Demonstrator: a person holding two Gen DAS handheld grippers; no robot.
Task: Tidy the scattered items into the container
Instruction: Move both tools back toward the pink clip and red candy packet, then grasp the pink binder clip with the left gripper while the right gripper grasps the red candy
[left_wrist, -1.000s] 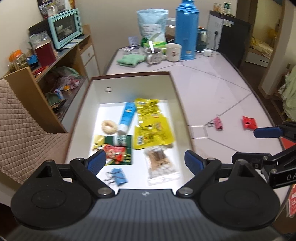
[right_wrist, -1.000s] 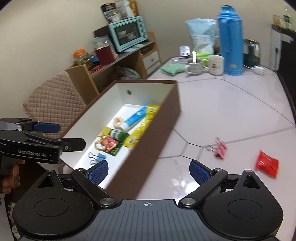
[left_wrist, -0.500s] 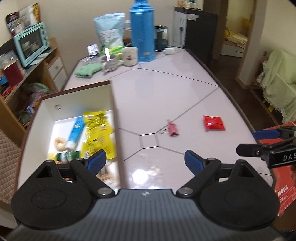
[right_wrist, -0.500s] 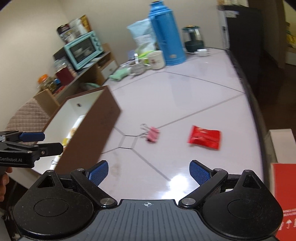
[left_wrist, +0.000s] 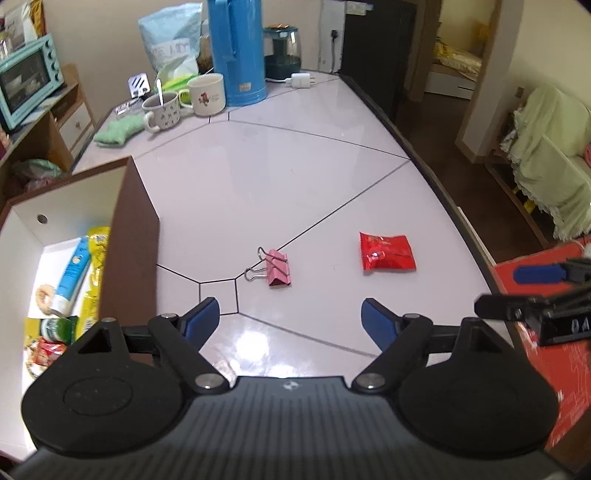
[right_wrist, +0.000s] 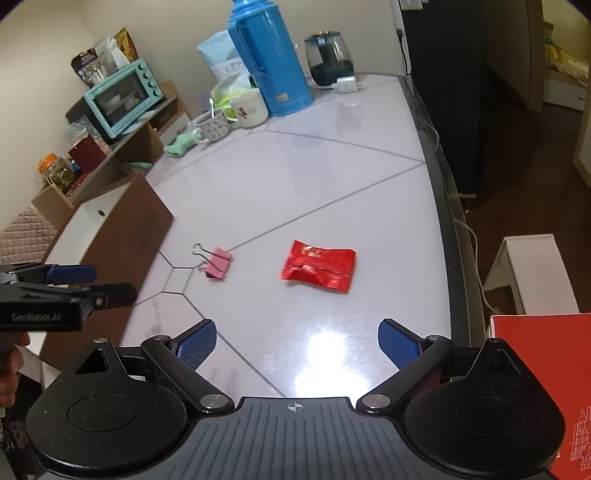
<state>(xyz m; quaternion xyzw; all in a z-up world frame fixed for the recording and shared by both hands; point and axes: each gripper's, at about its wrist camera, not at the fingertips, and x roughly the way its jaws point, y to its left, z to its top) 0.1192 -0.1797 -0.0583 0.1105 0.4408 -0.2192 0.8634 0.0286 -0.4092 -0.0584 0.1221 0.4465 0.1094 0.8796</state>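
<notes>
A pink binder clip (left_wrist: 277, 272) (right_wrist: 218, 263) and a red snack packet (left_wrist: 386, 251) (right_wrist: 320, 265) lie loose on the white tabletop. At the left stands the brown box (left_wrist: 135, 236) (right_wrist: 122, 229) with a white inside; it holds a blue tube (left_wrist: 71, 275), yellow packets and other small items. My left gripper (left_wrist: 290, 325) is open and empty, a little short of the clip. Open and empty too, my right gripper (right_wrist: 295, 343) hovers just short of the red packet. Each gripper shows at the edge of the other's view.
At the far end stand a blue thermos (left_wrist: 238, 51), two mugs (left_wrist: 184, 101), a green cloth (left_wrist: 118, 131), a pale blue bag and a dark kettle (right_wrist: 328, 61). A teal oven (right_wrist: 123, 94) sits on a shelf at the left. The table's dark edge (right_wrist: 439, 206) runs down the right; a red box (right_wrist: 546, 373) sits beyond it.
Both grippers have swung right, away from the box and toward the clip and red packet, which now look nearer. Both stayed open and empty.
</notes>
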